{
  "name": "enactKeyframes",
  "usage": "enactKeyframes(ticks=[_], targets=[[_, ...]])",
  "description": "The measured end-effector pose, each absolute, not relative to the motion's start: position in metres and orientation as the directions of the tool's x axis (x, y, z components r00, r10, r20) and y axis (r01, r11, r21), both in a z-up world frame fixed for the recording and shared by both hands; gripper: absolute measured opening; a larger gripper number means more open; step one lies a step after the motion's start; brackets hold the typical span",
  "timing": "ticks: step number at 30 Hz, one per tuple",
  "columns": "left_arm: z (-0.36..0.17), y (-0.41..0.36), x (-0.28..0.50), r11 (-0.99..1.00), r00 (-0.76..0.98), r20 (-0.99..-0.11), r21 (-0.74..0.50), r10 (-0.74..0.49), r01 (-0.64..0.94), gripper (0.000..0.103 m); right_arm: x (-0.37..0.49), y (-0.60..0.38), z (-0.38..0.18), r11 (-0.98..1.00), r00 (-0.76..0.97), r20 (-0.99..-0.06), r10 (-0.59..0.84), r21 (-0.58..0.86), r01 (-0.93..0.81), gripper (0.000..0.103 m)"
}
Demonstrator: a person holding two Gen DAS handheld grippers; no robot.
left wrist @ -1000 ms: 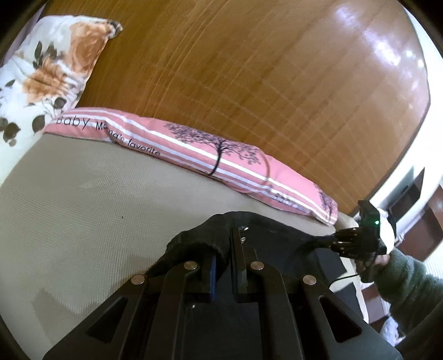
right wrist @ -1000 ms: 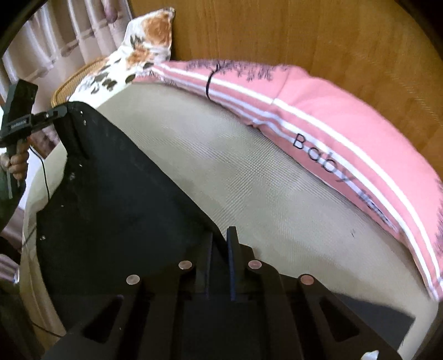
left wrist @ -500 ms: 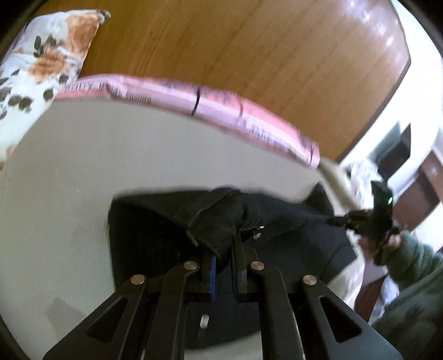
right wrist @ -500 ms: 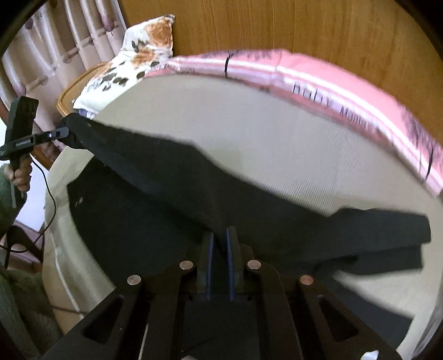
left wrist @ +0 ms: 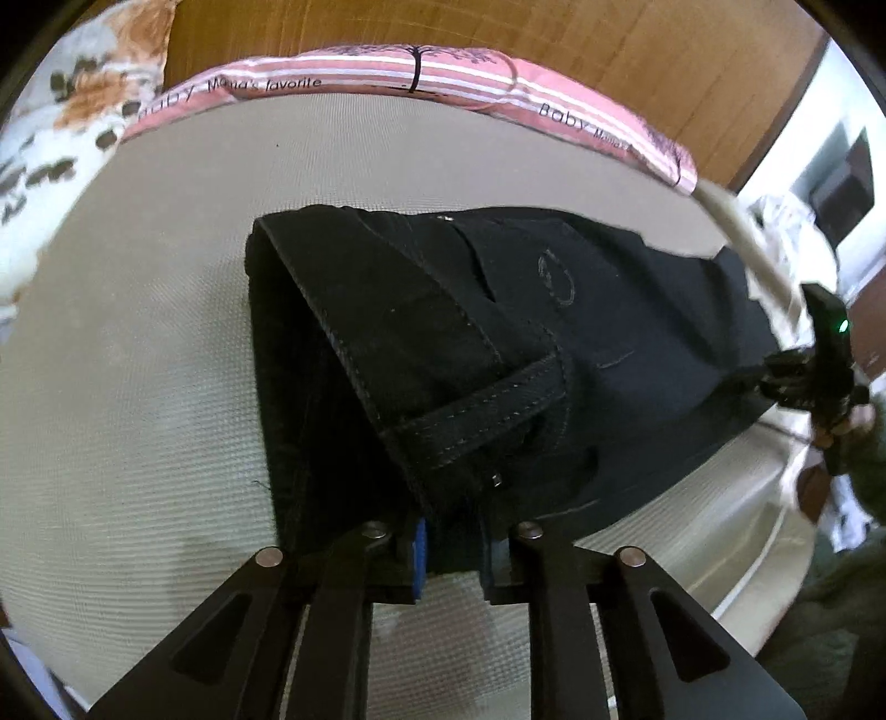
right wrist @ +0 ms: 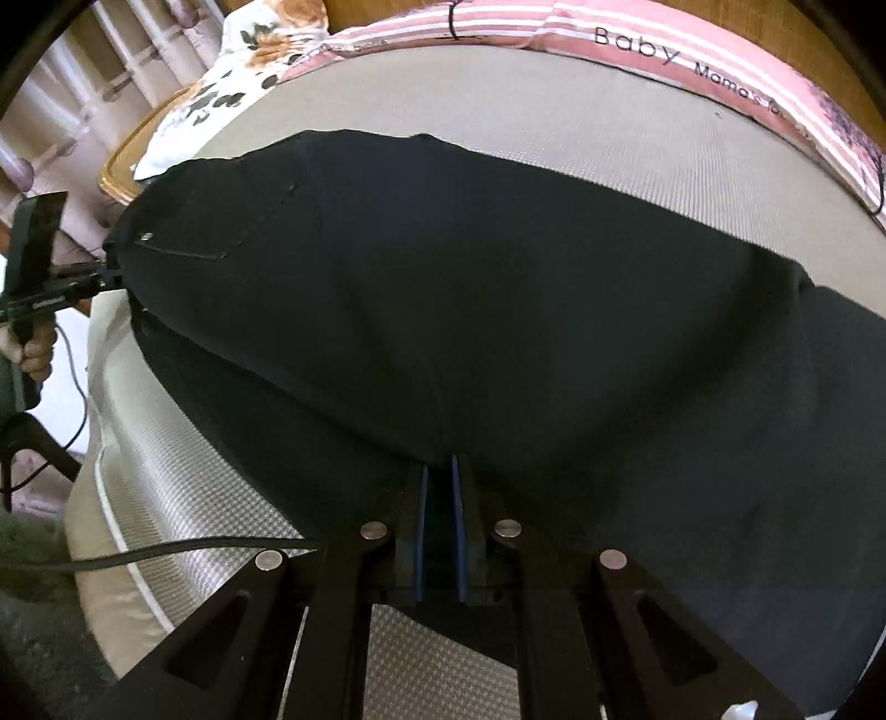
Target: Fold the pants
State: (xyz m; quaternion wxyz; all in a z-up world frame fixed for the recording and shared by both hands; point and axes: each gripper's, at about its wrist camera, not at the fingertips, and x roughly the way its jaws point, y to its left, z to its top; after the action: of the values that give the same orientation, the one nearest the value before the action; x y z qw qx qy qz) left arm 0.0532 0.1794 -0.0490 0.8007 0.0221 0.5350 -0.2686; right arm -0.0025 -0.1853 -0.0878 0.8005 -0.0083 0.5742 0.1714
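Black pants [left wrist: 554, 343] lie spread across the beige mattress [left wrist: 138, 332], folded lengthwise. My left gripper [left wrist: 451, 540] is shut on the waistband end, where a rivet and stitched band show. My right gripper [right wrist: 437, 493] is shut on the pants [right wrist: 470, 310] lower down the leg side, near the mattress's front edge. In the right wrist view the left gripper [right wrist: 83, 285] shows at far left, pinching the waist corner beside a pocket. In the left wrist view the right gripper [left wrist: 797, 376] shows at far right, holding the cloth's edge.
A pink striped pillow [left wrist: 443, 72] lies along the wooden headboard [left wrist: 554, 27]. A floral pillow [left wrist: 61, 122] sits at the left; it also shows in the right wrist view [right wrist: 243, 61]. The mattress edge [right wrist: 166, 476] drops off at the front. Curtains [right wrist: 66, 94] hang at left.
Both grippers have lowered the pants from held-up onto the mattress. The cloth now lies flat and stretched between them.
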Motion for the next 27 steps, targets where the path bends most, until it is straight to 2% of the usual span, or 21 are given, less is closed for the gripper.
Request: enactKeyframes(ticks=[2,4,8,14,19,27], targets=[[-0.047,0.179,0.052,0.862,0.282,-0.879,-0.233,-0.384,0.449,0.024,-0.004,-0.186,-0.087,0.946,0.292,-0.917,0.270,0.198,-0.255,0.010],[-0.045,0.183,0.050,0.882,0.269,-0.891,-0.238,-0.364,0.407,0.034,-0.007,-0.185,-0.085,0.952,0.306,-0.914,0.267,0.202,-0.228,0.012],[-0.039,0.195,0.048,0.912,0.255,-0.900,-0.269,-0.353,0.311,0.043,-0.018,-0.191,-0.076,0.950,0.340,-0.890,0.304,0.254,-0.183,0.033],[-0.026,0.221,0.030,0.898,0.243,-0.864,-0.425,-0.440,0.113,0.043,-0.041,-0.209,-0.057,0.924,0.407,-0.834,0.373,0.372,-0.086,0.039],[-0.037,0.211,0.019,0.803,0.224,-0.790,-0.594,-0.571,-0.046,0.043,-0.047,-0.235,-0.073,0.876,0.416,-0.810,0.412,0.478,0.063,0.040],[-0.055,0.190,0.032,0.787,0.273,-0.792,-0.597,-0.546,-0.158,0.043,-0.040,-0.266,-0.096,0.786,0.460,-0.757,0.465,0.592,0.180,0.040]])
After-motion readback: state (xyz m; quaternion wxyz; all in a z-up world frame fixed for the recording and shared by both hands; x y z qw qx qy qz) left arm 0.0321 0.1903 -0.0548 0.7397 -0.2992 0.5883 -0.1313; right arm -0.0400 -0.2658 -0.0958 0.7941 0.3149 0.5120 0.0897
